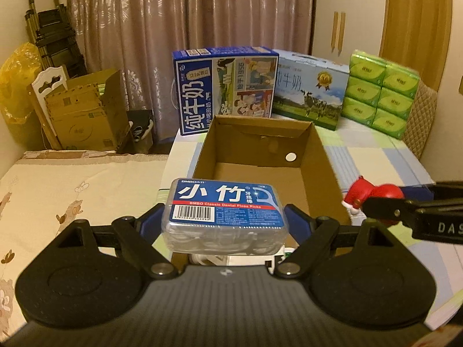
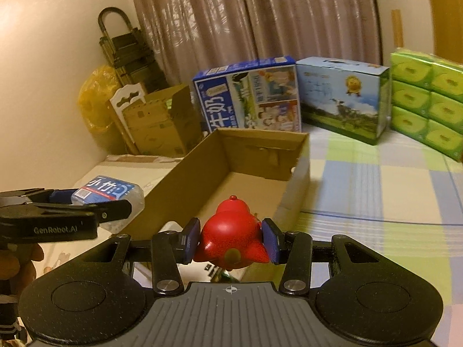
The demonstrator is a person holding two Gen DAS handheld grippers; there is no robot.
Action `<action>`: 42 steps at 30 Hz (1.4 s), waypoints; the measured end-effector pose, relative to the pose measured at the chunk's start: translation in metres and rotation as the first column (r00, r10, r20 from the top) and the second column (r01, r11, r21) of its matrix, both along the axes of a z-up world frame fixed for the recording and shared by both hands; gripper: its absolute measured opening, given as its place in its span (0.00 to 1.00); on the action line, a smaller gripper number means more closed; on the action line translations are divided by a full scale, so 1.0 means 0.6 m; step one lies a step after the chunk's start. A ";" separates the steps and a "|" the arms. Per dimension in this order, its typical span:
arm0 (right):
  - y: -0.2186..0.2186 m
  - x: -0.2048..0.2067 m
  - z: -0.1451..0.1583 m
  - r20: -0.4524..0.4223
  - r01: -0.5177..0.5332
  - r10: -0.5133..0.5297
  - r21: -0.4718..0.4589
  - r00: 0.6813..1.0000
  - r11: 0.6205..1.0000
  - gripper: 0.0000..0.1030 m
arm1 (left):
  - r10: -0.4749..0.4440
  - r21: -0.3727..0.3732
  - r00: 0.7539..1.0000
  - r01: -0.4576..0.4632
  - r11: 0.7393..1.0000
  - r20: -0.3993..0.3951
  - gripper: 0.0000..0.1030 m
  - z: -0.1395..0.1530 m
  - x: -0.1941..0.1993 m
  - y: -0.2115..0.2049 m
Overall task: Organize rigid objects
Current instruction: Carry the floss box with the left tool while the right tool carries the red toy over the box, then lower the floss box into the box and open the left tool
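Two milk cartons, a blue one [image 1: 225,89] and a pale scenic one [image 1: 312,92], stood with stacked green tissue packs [image 1: 382,92] at the back of a checked bedspread [image 2: 376,190], before a pinkish curtain [image 1: 188,23]. An open brown cardboard box [image 1: 318,156] lay ahead. The left gripper [image 1: 225,217] pinched a clear plastic floss-pick case with a blue label [image 1: 225,211] at the box's near edge; the right gripper [image 2: 231,240] clamped a red plastic figurine [image 2: 231,237] beside it.

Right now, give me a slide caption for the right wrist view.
Right gripper holds a red toy before the open cardboard box; left gripper holds the floss box.
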State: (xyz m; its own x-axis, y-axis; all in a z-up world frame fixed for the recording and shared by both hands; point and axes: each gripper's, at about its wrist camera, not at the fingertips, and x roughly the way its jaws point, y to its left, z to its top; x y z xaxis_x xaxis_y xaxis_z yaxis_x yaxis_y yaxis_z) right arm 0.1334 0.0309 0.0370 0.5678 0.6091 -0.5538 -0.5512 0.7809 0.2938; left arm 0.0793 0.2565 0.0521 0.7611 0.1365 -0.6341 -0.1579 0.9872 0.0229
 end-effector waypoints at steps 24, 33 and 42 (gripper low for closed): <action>0.081 0.134 -0.071 -0.028 -0.023 0.020 -0.099 0.999 0.995 0.42 | -0.105 -0.014 0.988 0.104 0.994 -0.110 0.82 -0.096 0.167 0.036; 0.085 0.151 -0.084 -0.035 -0.019 0.015 -0.105 0.999 0.994 0.42 | -0.123 -0.009 0.984 0.123 0.992 -0.132 0.82 -0.115 0.193 0.037; 0.082 0.165 -0.085 -0.035 -0.010 0.006 -0.104 0.999 0.995 0.42 | -0.125 0.000 0.982 0.126 0.992 -0.145 0.82 -0.128 0.220 0.038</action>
